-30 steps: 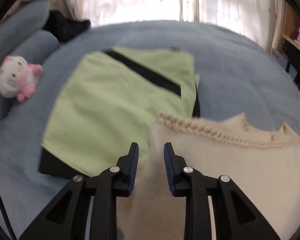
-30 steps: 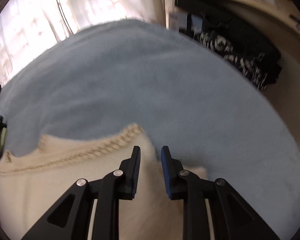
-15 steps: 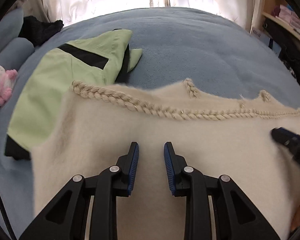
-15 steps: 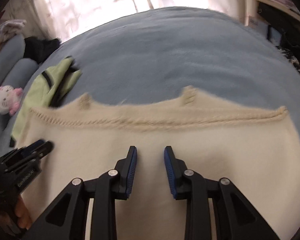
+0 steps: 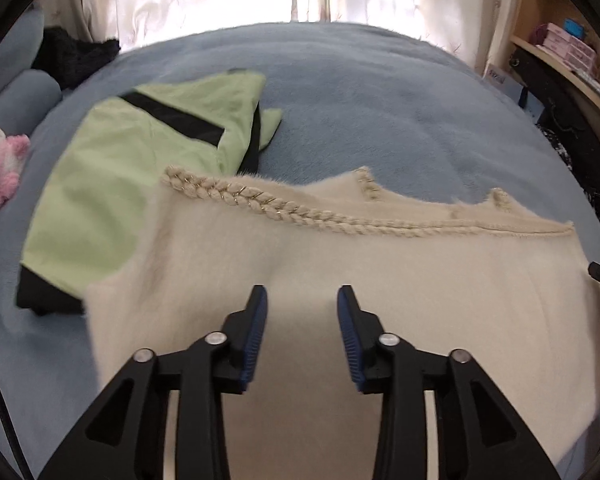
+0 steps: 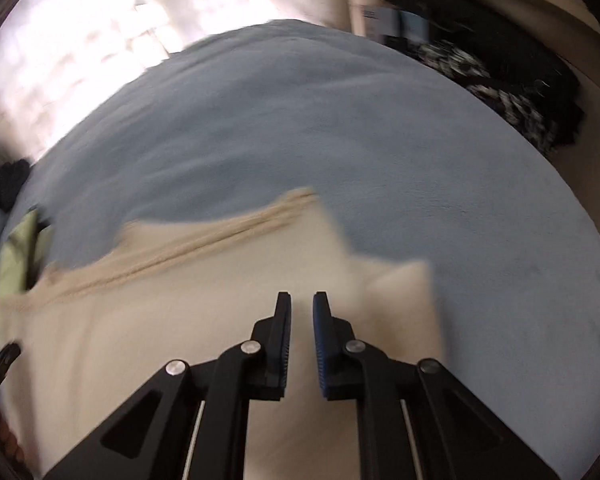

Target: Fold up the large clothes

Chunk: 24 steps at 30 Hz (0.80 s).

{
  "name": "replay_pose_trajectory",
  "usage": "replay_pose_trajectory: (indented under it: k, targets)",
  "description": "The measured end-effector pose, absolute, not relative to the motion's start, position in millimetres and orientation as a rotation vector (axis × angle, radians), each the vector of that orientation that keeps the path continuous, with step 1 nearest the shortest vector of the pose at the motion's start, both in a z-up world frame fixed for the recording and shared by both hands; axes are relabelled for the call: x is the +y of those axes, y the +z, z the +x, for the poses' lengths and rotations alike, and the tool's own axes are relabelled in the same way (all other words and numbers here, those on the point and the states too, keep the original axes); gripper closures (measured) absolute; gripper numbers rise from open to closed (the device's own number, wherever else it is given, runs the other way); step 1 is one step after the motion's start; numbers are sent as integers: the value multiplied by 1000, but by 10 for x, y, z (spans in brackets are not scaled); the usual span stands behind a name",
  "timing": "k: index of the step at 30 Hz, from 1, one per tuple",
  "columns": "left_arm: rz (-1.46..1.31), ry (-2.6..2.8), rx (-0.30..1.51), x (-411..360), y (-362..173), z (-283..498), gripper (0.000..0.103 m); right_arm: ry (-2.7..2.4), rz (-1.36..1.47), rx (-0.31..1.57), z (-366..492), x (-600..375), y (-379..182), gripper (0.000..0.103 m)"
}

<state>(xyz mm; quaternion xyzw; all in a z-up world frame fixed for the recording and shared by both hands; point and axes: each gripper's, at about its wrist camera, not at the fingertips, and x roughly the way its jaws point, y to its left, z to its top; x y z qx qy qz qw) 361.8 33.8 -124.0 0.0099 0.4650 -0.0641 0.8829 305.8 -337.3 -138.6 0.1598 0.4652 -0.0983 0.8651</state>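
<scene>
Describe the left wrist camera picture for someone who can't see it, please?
A fluffy cream garment with a braided trim lies spread on a blue blanket, partly covering a folded light green garment. The left gripper hovers over it, jaws opening with nothing between them. A pink and white plush toy sits at the left edge.
</scene>
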Motion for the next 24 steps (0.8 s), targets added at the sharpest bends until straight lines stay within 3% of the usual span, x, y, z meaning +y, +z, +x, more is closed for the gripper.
replay_pose_trajectory:
  k: [4, 6, 10, 14, 18, 24]
  targets:
    - [70, -135, 901, 190, -935, 3155, 46, -30, 326, 964, 2733, -2720, -1126, 88]
    - [86, -143, 874, 102, -814, 2884, 40, 46, 317, 965, 2621, -2410, -1087, 77]
    - [37, -178, 846, 26, -804, 2401, 40, 164, 292, 967, 2358, -1788, -1150, 75]
    - [-49, -148, 910, 60, -1185, 2042, 40, 174, 276, 997, 2073, -1493, -1409, 75]
    - [-42, -64, 980, 230, -1593, 1917, 40, 158, 328, 986, 1912, -1768, -1583, 76]
    - [-69, 8, 948, 662, -1580, 1817, 40, -103, 216, 980, 1621, -2485, -1627, 78]
